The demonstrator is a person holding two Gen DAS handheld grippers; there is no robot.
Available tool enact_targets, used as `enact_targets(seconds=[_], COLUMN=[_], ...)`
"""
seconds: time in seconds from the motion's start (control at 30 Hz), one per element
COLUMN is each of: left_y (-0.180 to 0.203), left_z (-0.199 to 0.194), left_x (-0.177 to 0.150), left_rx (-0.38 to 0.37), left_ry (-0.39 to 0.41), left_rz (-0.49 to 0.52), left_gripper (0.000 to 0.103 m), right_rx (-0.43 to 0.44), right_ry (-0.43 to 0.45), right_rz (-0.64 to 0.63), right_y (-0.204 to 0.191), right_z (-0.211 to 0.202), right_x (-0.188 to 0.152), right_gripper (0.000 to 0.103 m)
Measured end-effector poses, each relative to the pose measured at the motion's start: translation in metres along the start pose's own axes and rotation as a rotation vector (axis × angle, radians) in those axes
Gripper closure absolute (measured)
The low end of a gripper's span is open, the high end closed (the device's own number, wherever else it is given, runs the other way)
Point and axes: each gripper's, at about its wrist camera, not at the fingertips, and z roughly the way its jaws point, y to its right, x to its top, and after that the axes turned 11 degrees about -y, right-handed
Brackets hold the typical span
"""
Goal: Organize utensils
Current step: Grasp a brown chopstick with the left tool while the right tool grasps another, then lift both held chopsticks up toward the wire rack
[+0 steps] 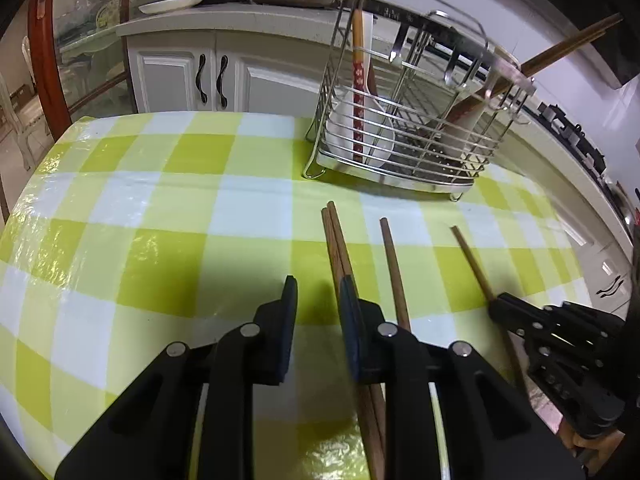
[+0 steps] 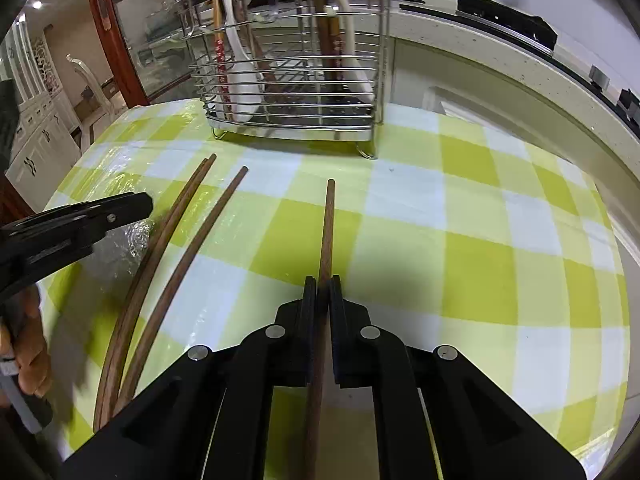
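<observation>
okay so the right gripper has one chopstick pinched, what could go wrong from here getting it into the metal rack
1. The right gripper pinches the held chopstick partway along, so it may pivot or slip on lifting.
2. The wire caddy already holds chopsticks and a white spoon; the tip could catch on a wire or on them.
3. The open left gripper sits over the chopstick pair and could nudge it.

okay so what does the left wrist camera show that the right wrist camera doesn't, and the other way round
Only the left wrist view shows the left gripper open with nothing between its fingers, and the cabinet doors behind the table.

Only the right wrist view shows the right gripper shut on one chopstick head-on.

Both show the rack holding utensils, the checked tablecloth, and three loose chopsticks lying on it.
</observation>
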Motion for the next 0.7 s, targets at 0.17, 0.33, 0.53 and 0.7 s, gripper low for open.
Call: enact_targets(seconds=[0.17, 0.33, 0.53, 0.7], left_y=[0.005, 0.009, 0.017, 0.037], left_z=[0.008, 0.013, 0.017, 0.025], left_x=[0.002, 0.005, 0.010, 0.014], left_rx=[0.006, 0.022, 0.076, 0.176], left_ry=[-0.011, -0.018, -0.024, -0.065], left_rz=[0.006, 0.018, 0.051, 0.137], left_gripper=[0.082, 0.086, 0.086, 0.086], right_rx=[0.010, 0.017, 0.014, -0.001], right_ry=[0.002, 0.004, 0.000, -0.012], right_rz=[0.012, 0.020, 0.033, 0.031], right_y=[0.007, 0.008, 0.012, 0.011], right_z=[-0.002, -0.001, -0.002, -0.002], right_x=[-0.004, -0.005, -0.005, -0.003], right_gripper=[0.096, 0.096, 0.096, 0.096])
